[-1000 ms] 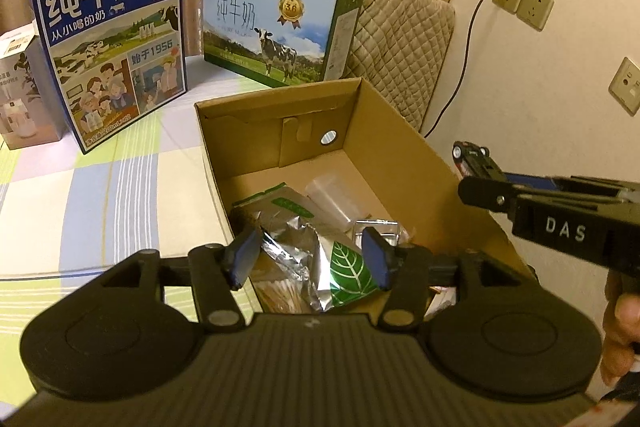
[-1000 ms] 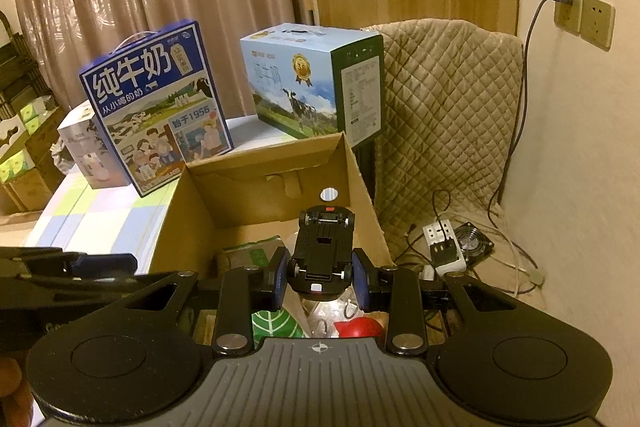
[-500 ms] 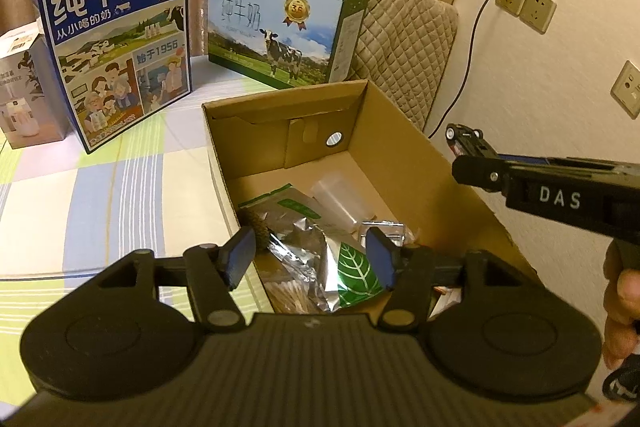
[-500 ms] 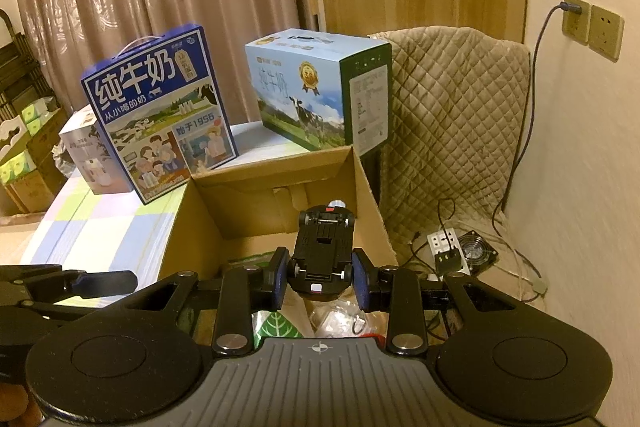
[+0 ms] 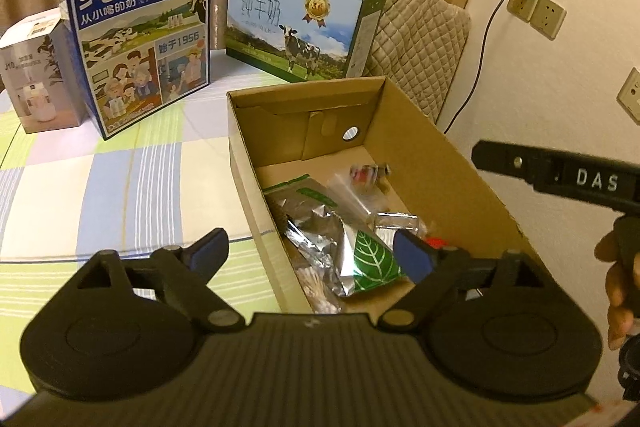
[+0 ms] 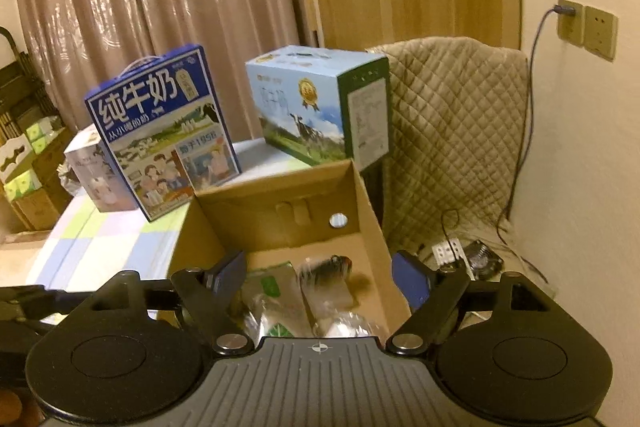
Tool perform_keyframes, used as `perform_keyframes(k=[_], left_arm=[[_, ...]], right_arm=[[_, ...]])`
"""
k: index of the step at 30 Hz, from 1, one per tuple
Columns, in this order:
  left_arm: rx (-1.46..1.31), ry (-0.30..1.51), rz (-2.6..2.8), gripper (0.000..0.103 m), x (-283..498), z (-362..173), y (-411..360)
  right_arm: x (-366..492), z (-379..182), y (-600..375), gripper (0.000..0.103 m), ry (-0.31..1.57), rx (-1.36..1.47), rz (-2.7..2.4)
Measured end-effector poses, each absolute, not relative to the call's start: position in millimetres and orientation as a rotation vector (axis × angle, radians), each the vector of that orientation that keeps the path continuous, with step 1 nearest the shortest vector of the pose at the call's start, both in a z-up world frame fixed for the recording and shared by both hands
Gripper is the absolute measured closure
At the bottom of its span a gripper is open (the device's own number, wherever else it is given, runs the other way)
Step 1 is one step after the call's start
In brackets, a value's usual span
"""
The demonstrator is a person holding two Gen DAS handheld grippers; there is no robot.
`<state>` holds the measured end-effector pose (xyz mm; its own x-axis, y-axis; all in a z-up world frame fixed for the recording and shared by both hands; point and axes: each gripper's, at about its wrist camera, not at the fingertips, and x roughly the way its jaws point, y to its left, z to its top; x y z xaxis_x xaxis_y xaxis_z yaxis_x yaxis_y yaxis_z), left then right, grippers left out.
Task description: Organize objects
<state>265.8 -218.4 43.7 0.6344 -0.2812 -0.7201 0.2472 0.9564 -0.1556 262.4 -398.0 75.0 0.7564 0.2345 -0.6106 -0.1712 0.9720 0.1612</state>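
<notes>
An open cardboard box [image 5: 440, 155] [image 6: 280, 195] sits at the table's right edge. A small black toy car [image 6: 332, 265] lies blurred inside it, also seen in the left wrist view [image 5: 368, 173], on clear bags. Silver foil packets [image 5: 320, 227] and a green leaf packet [image 5: 372, 259] lie in the box too. My right gripper [image 6: 320, 275] is open and empty above the box. My left gripper [image 5: 308, 253] is open and empty over the box's near left wall.
A blue milk carton [image 5: 140, 39], a light blue milk carton [image 5: 300, 27] and a small white box [image 5: 36, 71] stand behind on the checked tablecloth [image 5: 100, 187]. A quilted chair [image 6: 452, 131], wall sockets and a cable are at right.
My right gripper has opened and the toy car has dropped from it into the box. My left gripper has opened wider. Both grippers have risen a little.
</notes>
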Motion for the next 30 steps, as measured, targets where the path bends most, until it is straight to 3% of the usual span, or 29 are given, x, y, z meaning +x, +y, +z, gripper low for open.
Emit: perform_keyframes(k=[5, 21, 30], left_arm=[[-0.038, 0.804, -0.282, 0.001, 242.9, 51.5, -214.0], [-0.048, 0.693, -0.205, 0.001, 138.4, 96.2, -194.8], [-0.046, 0.739, -0.187, 0.001, 91.7, 96.4, -183.4]], right_arm=[[240.5, 78.2, -403.0, 0.026, 0.692, 0.108, 0.202], [137.1, 121.5, -404.7, 0.026, 0.697, 0.098, 0.215], [85.1, 120.9, -393.2, 0.026, 0.726, 0.054, 0.232]])
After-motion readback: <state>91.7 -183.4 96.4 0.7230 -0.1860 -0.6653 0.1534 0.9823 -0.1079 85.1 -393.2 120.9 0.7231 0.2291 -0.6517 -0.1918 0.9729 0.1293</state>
